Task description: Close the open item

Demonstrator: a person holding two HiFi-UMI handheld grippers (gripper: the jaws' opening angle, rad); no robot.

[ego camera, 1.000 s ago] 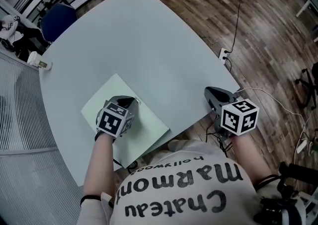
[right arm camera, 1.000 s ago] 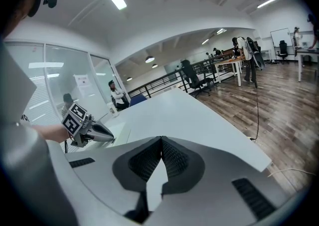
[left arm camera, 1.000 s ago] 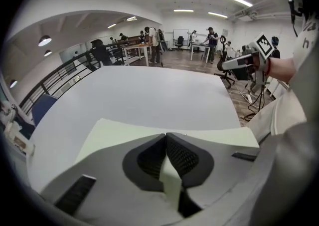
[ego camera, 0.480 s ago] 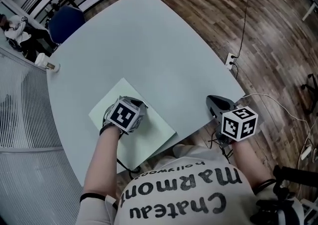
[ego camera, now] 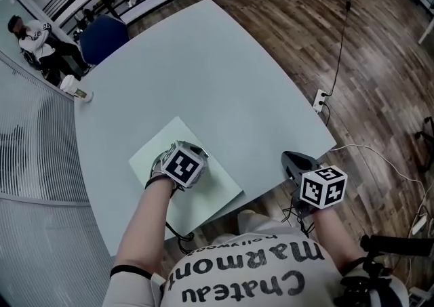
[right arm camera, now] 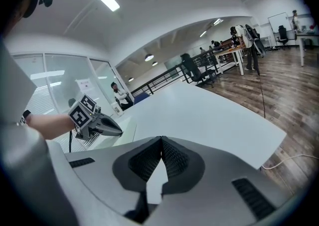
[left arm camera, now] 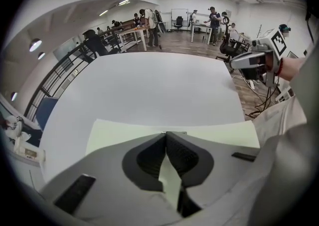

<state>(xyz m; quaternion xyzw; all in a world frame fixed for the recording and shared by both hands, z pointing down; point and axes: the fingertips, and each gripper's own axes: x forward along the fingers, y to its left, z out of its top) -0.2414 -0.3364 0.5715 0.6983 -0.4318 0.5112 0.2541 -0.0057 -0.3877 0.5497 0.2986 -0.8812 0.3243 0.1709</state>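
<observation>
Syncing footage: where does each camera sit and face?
Head view: on the person's head, steeply down on the pale grey table, flat pale green folder, forearms, left gripper, right gripper.
Left gripper view: along its shut jaws, across folder and table.
Right gripper view: by the table's edge, along shut jaws, across it.
Each shows the other gripper.
</observation>
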